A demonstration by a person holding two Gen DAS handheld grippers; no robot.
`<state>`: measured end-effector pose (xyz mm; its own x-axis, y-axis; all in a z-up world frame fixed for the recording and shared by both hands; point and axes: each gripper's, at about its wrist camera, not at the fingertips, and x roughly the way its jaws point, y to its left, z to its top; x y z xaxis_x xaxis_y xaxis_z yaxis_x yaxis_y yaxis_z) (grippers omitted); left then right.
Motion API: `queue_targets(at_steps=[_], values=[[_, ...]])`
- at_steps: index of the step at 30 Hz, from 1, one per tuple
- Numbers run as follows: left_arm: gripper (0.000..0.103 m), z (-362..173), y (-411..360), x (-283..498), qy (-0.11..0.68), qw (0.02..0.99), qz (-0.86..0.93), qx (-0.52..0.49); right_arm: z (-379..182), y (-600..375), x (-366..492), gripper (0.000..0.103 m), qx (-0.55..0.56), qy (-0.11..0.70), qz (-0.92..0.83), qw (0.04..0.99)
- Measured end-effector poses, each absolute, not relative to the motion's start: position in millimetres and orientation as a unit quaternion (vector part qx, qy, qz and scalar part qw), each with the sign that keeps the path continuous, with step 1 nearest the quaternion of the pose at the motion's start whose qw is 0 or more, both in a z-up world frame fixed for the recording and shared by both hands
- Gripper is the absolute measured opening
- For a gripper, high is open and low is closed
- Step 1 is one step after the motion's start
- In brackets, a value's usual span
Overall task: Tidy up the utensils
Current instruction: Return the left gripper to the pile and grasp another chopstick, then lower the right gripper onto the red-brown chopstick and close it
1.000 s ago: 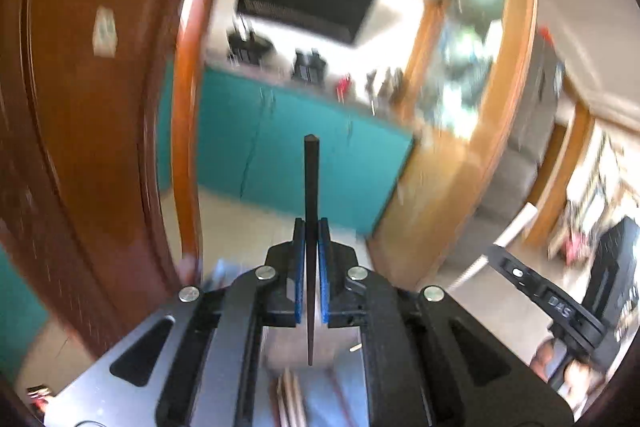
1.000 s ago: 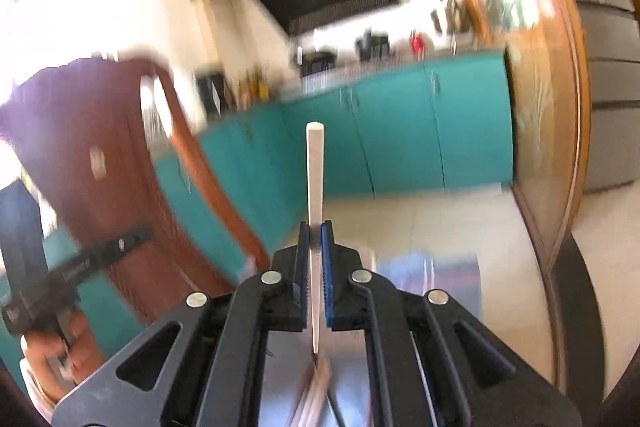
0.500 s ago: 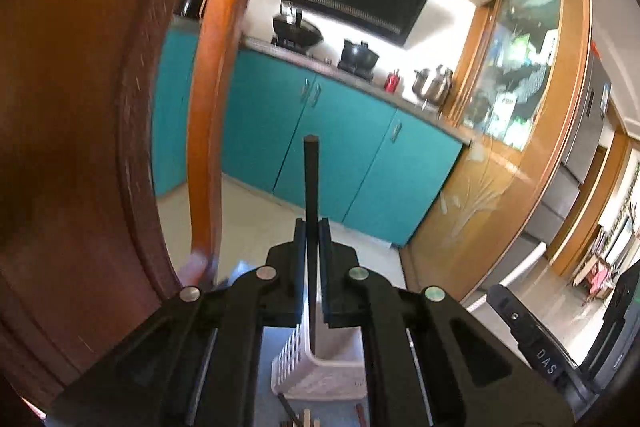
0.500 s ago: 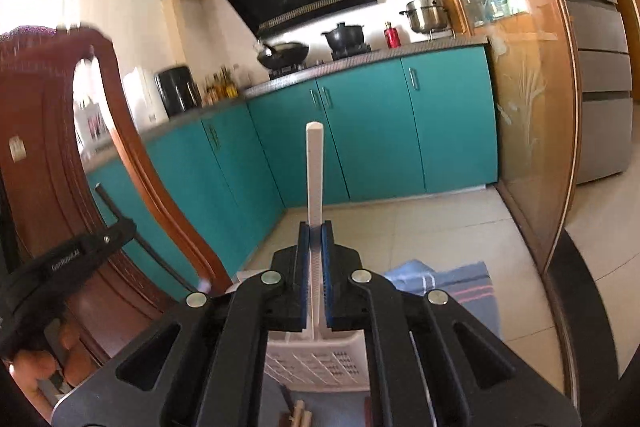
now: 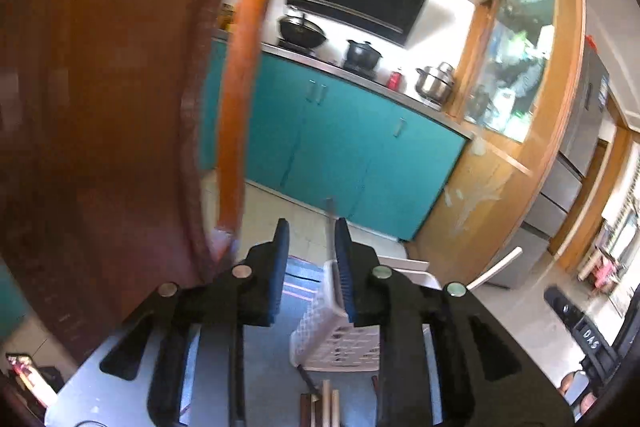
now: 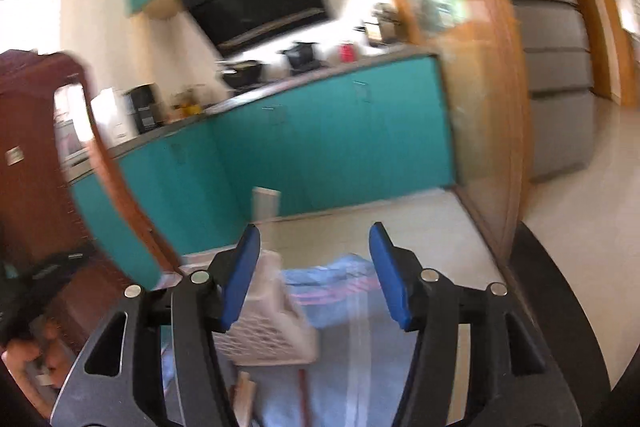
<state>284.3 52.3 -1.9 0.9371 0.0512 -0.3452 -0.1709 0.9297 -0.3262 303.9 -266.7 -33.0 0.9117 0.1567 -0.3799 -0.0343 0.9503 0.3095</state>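
Above the white basket (image 5: 340,343), both grippers' jaws have just been opening — left gripper (image 5: 310,263) slightly spread, right gripper (image 6: 314,275) wide, neither pinching anything.

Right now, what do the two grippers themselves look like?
Both match: the left gripper and right gripper have black angular bodies with cut-out slots, round silver bolt heads, and blue pads lining the inside of each finger. No cables or sleeves show.

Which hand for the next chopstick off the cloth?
Likely left. Both jaws have just been opening, dark stick and white stick loose between them. Remaining chopsticks lie centred under left gripper, off-centre under right gripper.
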Motion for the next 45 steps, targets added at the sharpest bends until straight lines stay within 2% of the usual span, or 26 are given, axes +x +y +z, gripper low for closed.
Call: queue_targets(at_steps=[3, 8, 13, 18, 22, 25, 27, 28, 35, 45], values=[[0.024, -17, 59, 277, 0.202, 0.958, 0.091, -0.181, -67, -274, 319, 0.056, 0.151, 0.295, 0.036, 0.943], [0.024, -72, 48, 303, 0.363, 0.914, 0.064, -0.173, -131, -219, 346, 0.055, 0.055, 0.444, 0.092, 0.89], [0.024, -124, 8, 322, 0.475, 0.87, -0.005, -0.136, -173, -171, 349, 0.054, -0.019, 0.496, 0.108, 0.861], [0.028, -159, -18, 320, 0.525, 0.844, -0.048, -0.101, -188, -163, 353, 0.054, -0.034, 0.517, 0.094, 0.85], [0.036, -179, -32, 318, 0.545, 0.831, -0.061, -0.086, -191, -167, 357, 0.054, -0.028, 0.521, 0.09, 0.849], [0.037, -185, -38, 316, 0.547, 0.832, -0.06, -0.073, -191, -167, 359, 0.054, -0.029, 0.521, 0.09, 0.848], [0.029, -185, -39, 316, 0.546, 0.833, -0.054, -0.07, -191, -167, 360, 0.054, -0.032, 0.521, 0.091, 0.848], [0.019, -186, -38, 315, 0.545, 0.834, -0.049, -0.071, -191, -168, 358, 0.054, -0.033, 0.521, 0.092, 0.848], [0.013, -170, -21, 310, 0.526, 0.842, -0.071, -0.094, -191, -171, 359, 0.054, -0.037, 0.523, 0.086, 0.847], [0.013, -165, 6, 306, 0.533, 0.841, -0.033, -0.084, -191, -169, 361, 0.054, -0.044, 0.524, 0.086, 0.846]])
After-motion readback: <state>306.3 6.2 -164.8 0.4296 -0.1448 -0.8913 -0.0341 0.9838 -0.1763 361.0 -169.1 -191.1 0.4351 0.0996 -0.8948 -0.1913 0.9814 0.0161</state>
